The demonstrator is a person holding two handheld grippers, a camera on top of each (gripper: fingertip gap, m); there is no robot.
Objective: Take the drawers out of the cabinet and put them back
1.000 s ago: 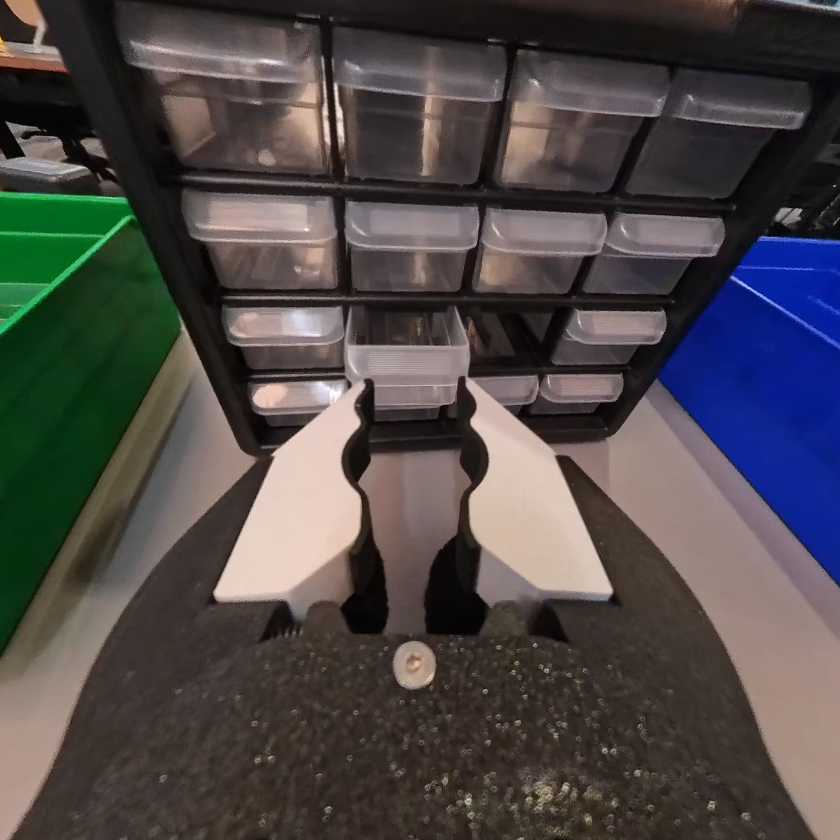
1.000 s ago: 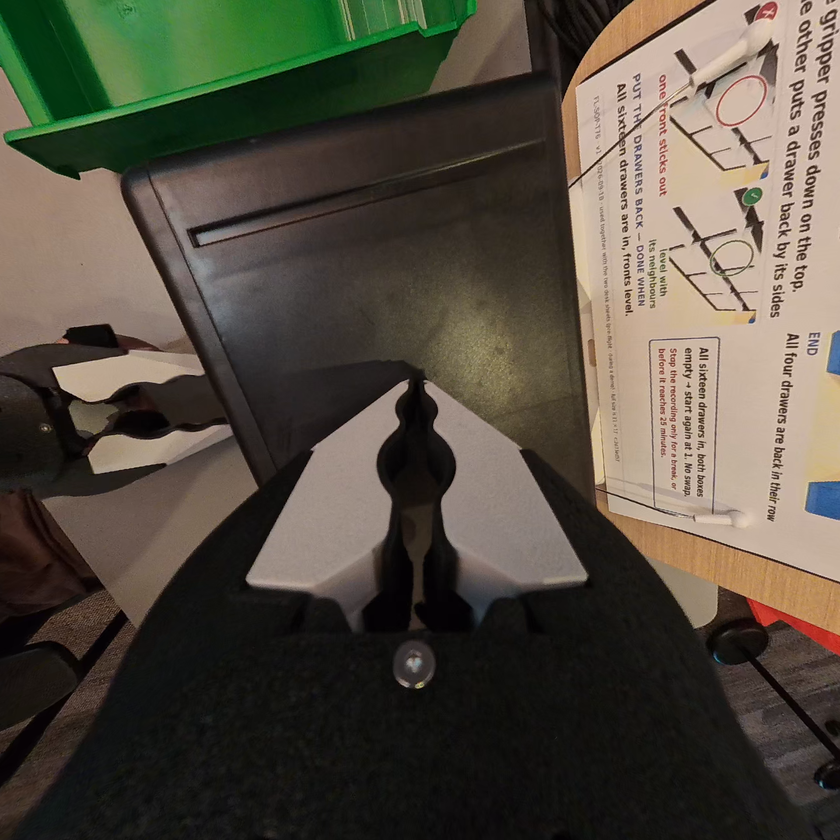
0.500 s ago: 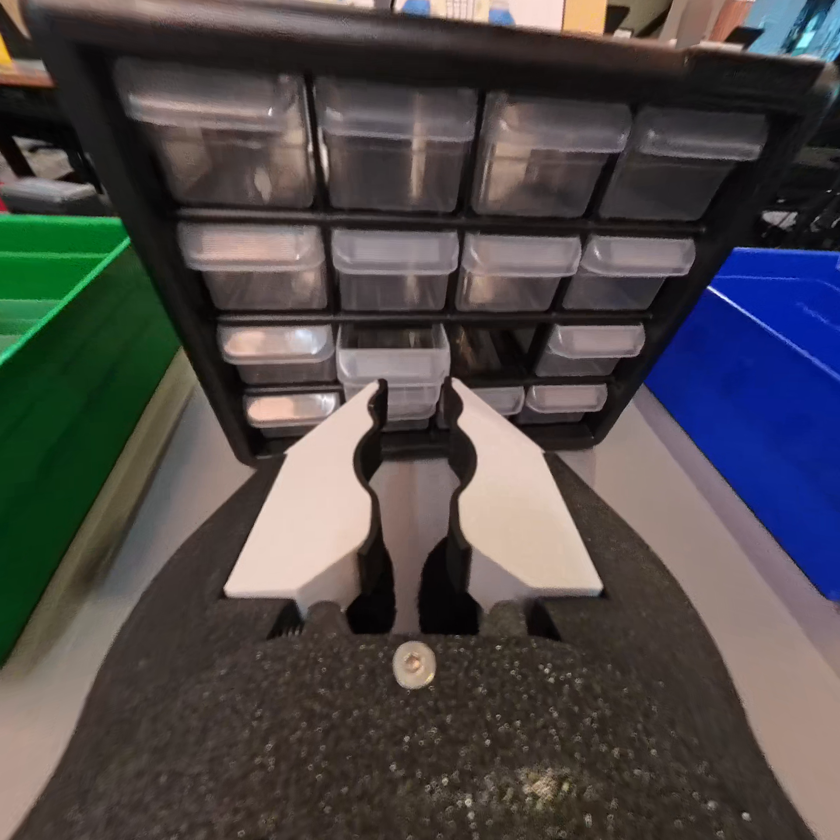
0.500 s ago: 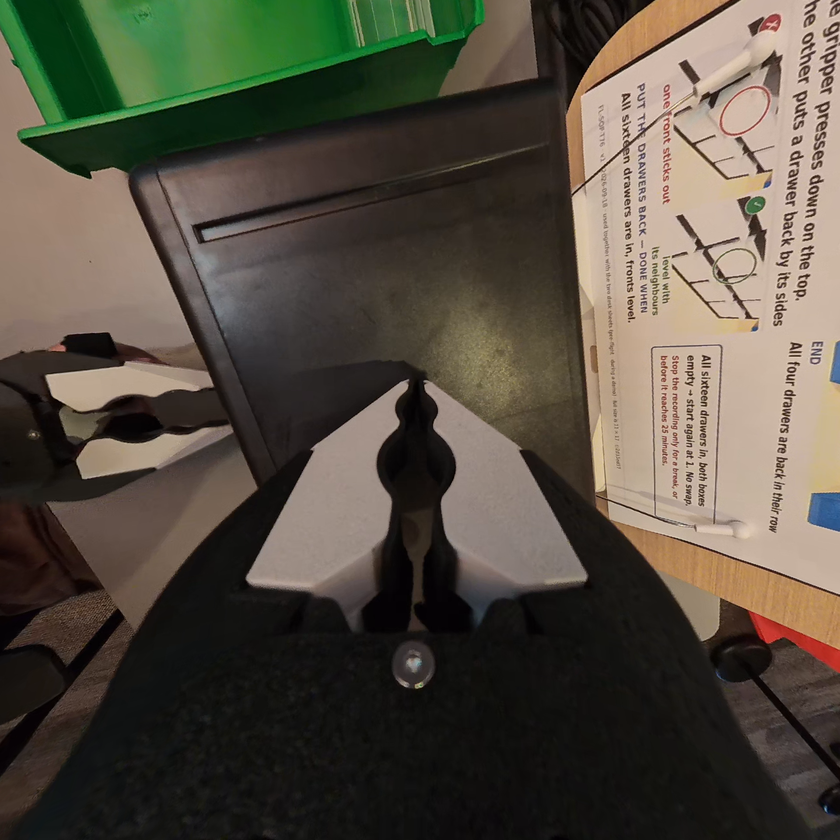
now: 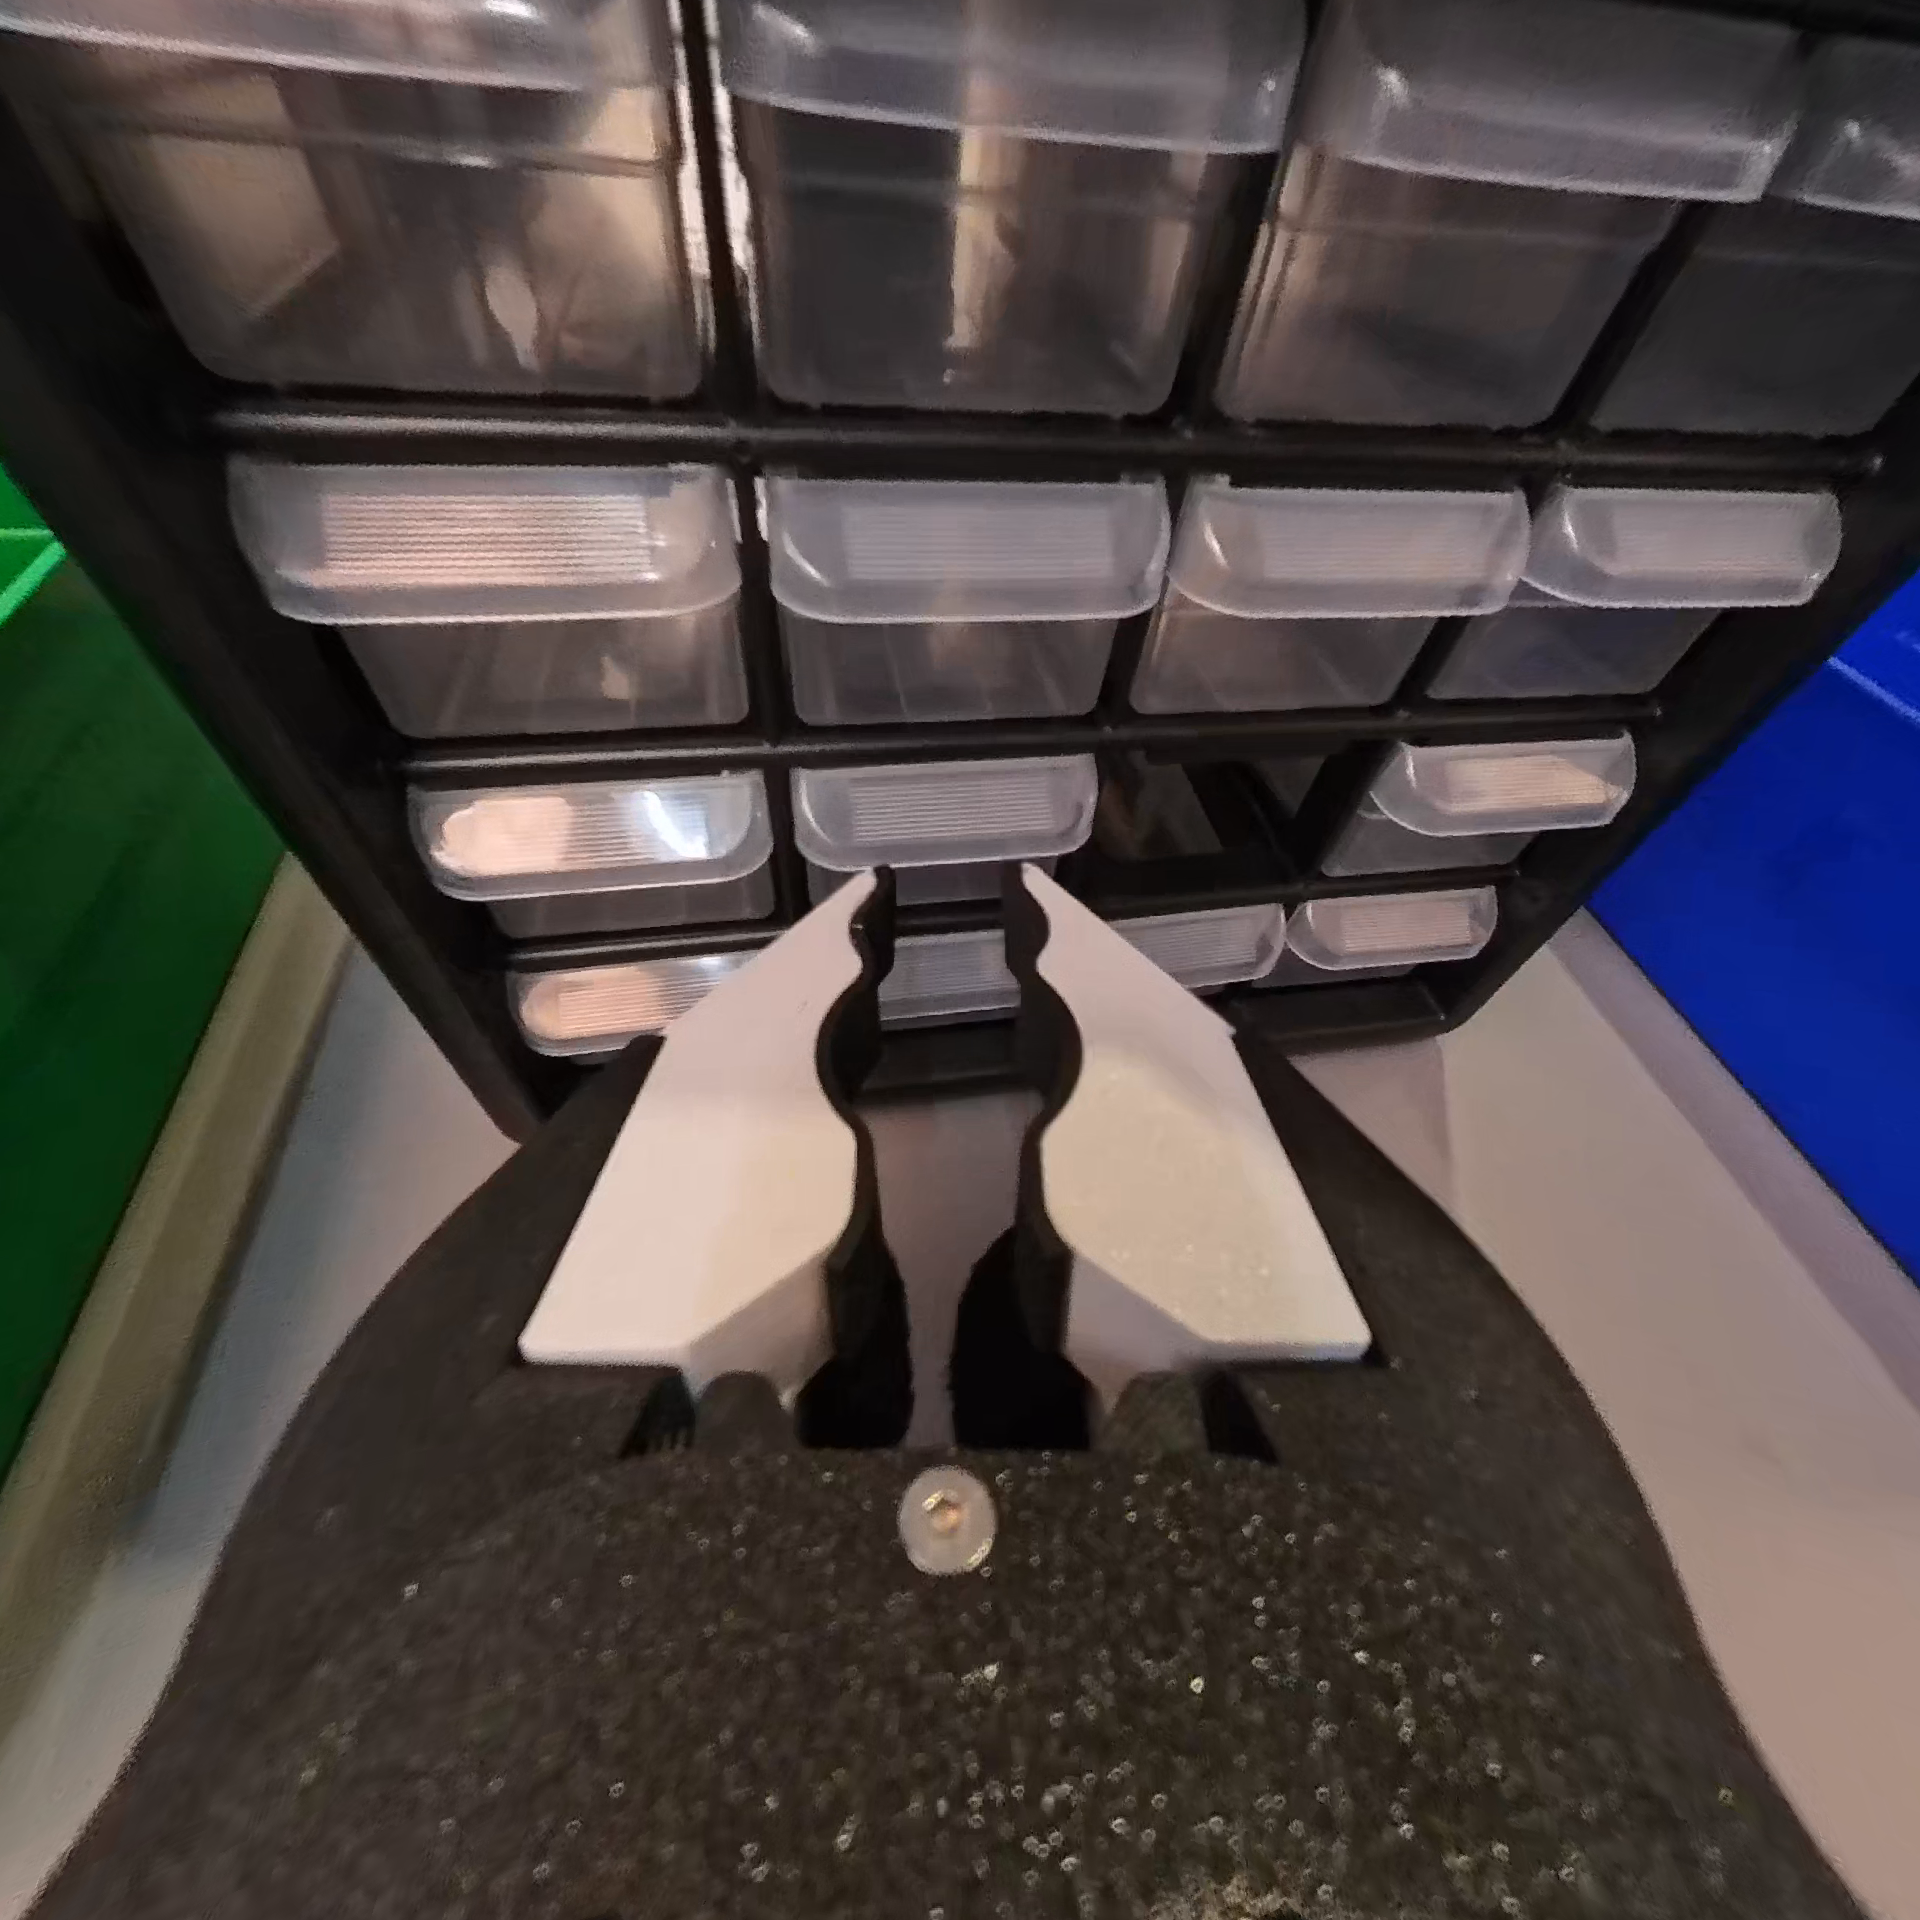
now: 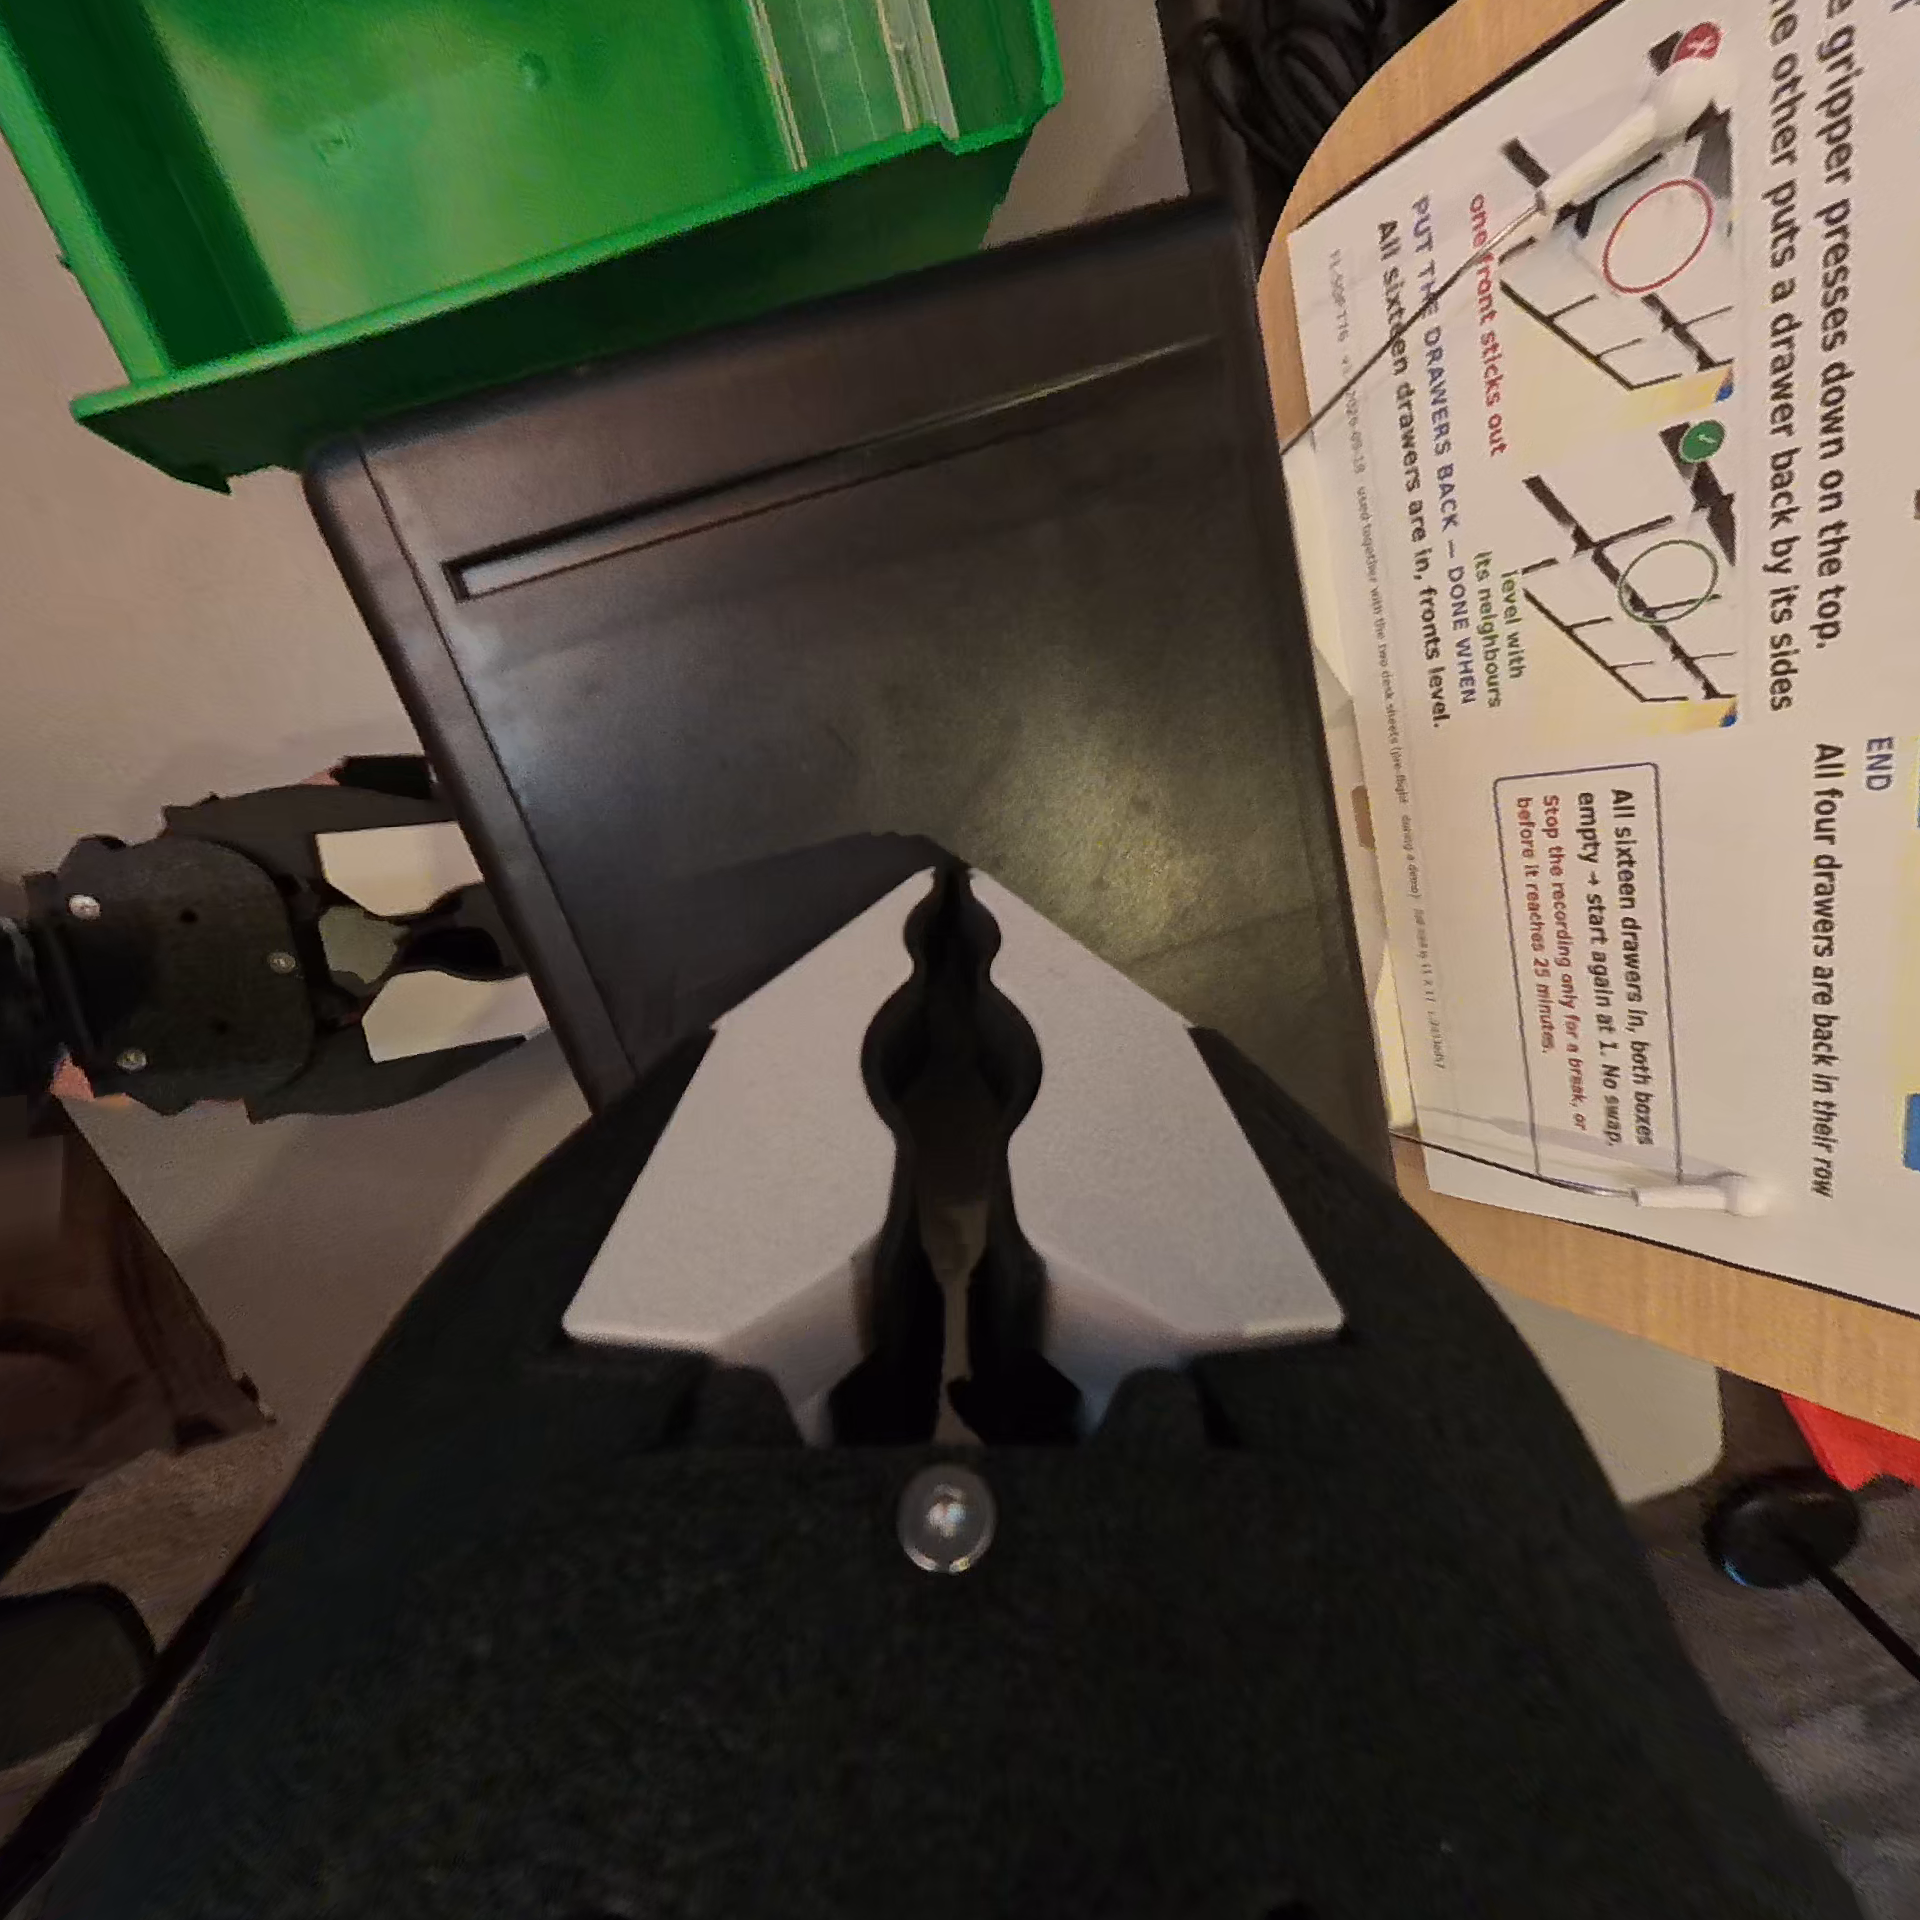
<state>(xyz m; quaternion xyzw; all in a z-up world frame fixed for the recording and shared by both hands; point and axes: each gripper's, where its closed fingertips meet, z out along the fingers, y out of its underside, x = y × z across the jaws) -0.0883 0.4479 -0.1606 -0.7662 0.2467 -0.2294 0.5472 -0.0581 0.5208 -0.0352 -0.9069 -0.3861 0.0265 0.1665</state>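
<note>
The black cabinet of clear plastic drawers fills the left wrist view. My left gripper is open with a narrow gap. Its tips are at the front of the third-row, second-column drawer, which sits level with its neighbours. The slot to its right is empty. My right gripper is shut and empty, with its tip on the cabinet's black top. The left gripper also shows in the right wrist view, at the cabinet's front edge.
A green bin stands left of the cabinet and a blue bin right of it, on a grey table. In the right wrist view the green bin lies beyond the cabinet and a printed instruction sheet lies on a wooden board.
The third-row drawer that stuck out is now in, level with its neighbours. My left gripper has moved forward to the cabinet with a narrower gap. The right gripper has stayed on the top.
</note>
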